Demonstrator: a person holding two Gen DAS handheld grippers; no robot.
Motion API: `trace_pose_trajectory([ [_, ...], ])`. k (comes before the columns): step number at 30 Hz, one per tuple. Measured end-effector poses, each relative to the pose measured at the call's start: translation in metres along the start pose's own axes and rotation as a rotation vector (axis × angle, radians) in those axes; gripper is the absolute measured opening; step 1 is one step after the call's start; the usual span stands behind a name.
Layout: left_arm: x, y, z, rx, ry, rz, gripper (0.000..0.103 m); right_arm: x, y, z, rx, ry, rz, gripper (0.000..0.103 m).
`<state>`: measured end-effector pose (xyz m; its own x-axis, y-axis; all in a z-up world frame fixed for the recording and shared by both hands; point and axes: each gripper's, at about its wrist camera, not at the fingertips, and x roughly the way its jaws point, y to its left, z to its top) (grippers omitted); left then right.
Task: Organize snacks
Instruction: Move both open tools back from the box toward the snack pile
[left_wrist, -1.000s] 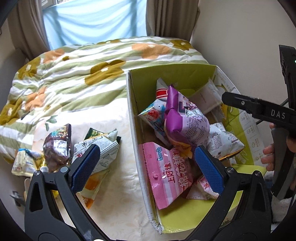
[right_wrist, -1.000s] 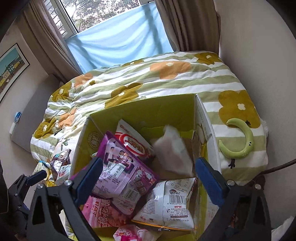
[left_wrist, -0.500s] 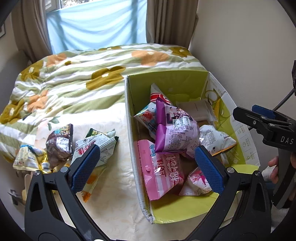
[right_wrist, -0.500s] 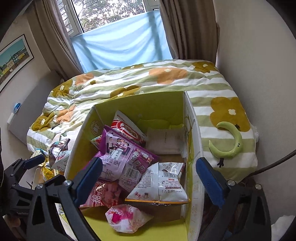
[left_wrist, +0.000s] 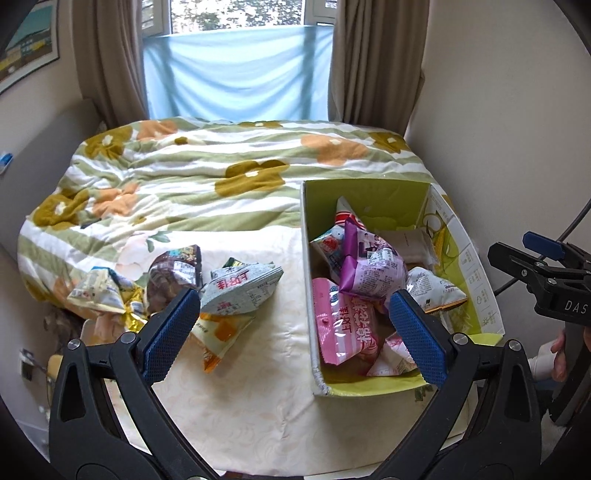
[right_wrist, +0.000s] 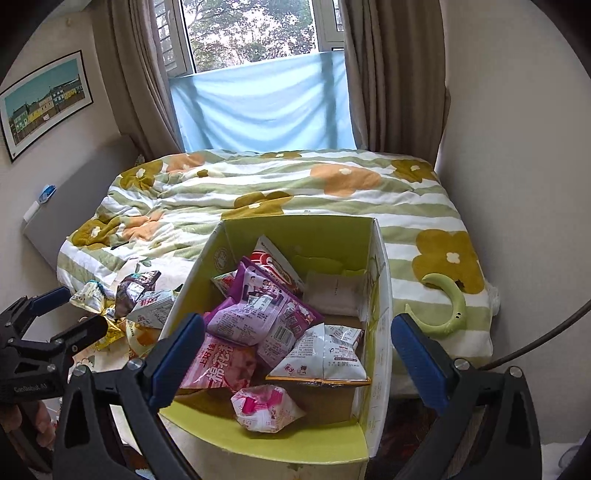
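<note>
Both grippers hang above the bed (left_wrist: 258, 162) with jaws wide apart and nothing between them. Beyond the left jaw of the left gripper (left_wrist: 291, 332) lies the loose pile that is not yet sorted: a yellow-and-white packet (left_wrist: 98, 291) at the far left, then a dark brown packet (left_wrist: 173, 271), then a grey-white packet (left_wrist: 243, 286) lying on an orange packet (left_wrist: 221, 336), just ahead of that jaw's tip. To the right, ahead of the right jaw, stands the green box (left_wrist: 365, 195), which already holds a pink bag (left_wrist: 341, 328), a purple bag (left_wrist: 369, 266) leaning on top of it, and a white bag (left_wrist: 430, 291). The right gripper (right_wrist: 297, 358) is over this box, its jaws on either side of the contents. The risks seem to be these: the loose packets overlap, so closing on the grey-white packet may also catch the orange one under it or drag the pile along the soft bedcover; the puffed bags are slippery and may slide out of the pads; and the purple bag stands high, so another packet dropped on it could roll over the box wall.
</note>
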<state>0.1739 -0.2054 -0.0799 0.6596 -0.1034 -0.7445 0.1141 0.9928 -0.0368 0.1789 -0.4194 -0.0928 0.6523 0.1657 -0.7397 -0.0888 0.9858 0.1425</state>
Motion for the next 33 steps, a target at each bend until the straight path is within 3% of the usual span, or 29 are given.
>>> trace_pose_trajectory([
  [10,-0.021,0.075,-0.030,-0.106,-0.011,0.047,0.101,-0.006,0.048,-0.015,-0.038,-0.030,0.046,0.100],
  [20,-0.024,0.180,-0.027,-0.138,0.011,0.066,0.101,0.019,0.136,-0.007,-0.029,-0.031,0.077,0.101],
  [28,-0.001,0.263,-0.016,-0.155,0.044,0.054,0.101,0.051,0.216,-0.011,-0.043,-0.009,0.117,0.101],
  [33,0.039,0.307,-0.003,-0.155,0.097,0.030,0.101,0.082,0.262,-0.018,-0.065,0.023,0.128,0.100],
])
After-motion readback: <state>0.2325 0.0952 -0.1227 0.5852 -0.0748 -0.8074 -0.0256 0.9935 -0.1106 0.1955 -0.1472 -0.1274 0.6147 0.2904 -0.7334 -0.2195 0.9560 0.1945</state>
